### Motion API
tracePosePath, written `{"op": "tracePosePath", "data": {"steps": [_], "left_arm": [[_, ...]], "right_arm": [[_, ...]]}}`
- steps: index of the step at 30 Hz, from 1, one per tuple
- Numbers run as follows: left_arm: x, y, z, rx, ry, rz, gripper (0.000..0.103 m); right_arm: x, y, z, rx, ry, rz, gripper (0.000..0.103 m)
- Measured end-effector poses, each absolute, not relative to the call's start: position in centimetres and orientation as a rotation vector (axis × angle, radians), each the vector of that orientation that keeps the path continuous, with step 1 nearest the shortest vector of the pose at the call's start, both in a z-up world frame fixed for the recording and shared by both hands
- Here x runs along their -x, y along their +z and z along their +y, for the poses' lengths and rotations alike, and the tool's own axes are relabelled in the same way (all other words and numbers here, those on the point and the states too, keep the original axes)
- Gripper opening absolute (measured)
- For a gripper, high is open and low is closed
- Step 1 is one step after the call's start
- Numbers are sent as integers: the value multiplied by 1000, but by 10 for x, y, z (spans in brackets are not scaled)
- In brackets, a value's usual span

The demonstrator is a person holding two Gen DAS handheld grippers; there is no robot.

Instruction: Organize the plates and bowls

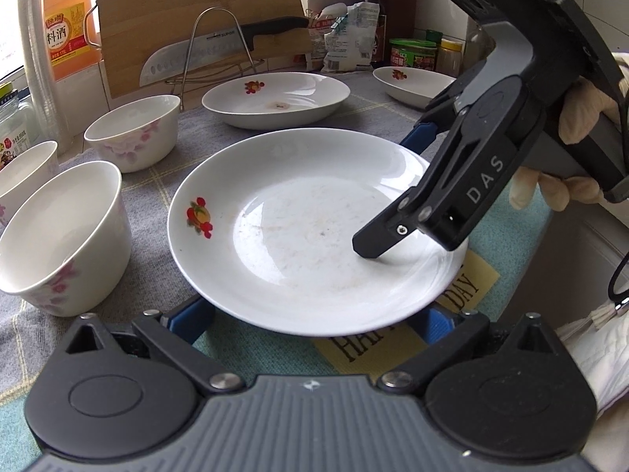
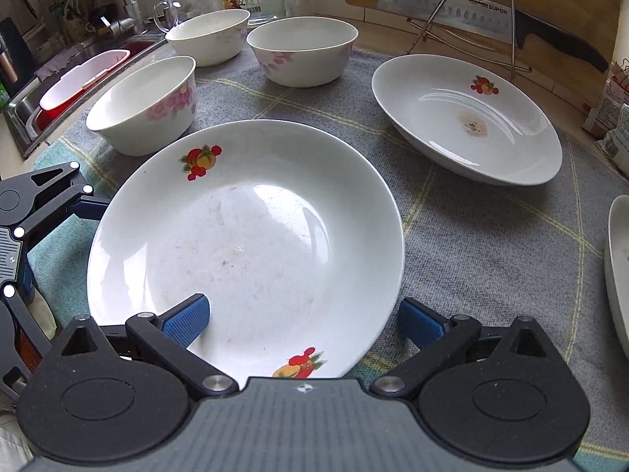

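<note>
A white plate with fruit prints lies on the grey cloth in front of both grippers. My left gripper is open wide, and its blue pads sit low at the plate's near rim, partly hidden by it. My right gripper is open and straddles the plate's right rim. One of its fingers is over the plate's inside and the other is outside on the cloth, with no pad pressing. Two more fruit plates lie behind. Three flowered bowls stand on the left.
Behind the plates, a wire rack holds a knife against a cutting board. Bottles, jars and packets line the back wall. A sink with a red tub lies beyond the bowls. A gloved hand holds the right gripper.
</note>
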State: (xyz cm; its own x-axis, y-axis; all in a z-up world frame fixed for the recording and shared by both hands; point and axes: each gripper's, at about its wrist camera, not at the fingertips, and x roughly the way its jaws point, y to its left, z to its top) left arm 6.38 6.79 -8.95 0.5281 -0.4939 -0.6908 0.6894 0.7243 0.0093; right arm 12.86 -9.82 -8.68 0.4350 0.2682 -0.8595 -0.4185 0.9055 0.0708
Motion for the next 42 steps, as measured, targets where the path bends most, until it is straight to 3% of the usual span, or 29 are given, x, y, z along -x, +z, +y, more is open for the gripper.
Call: {"op": "tracePosePath", "data": {"steps": [21,42], "left_arm": [[-61,-92,72,-297,-766,667,103],[-65,-90,71,-316,-795,676,103]], "right_arm": [[-164,-80,-95,176,542,1085,103],[-211,-78,-114,-48,724,1190,103]]}}
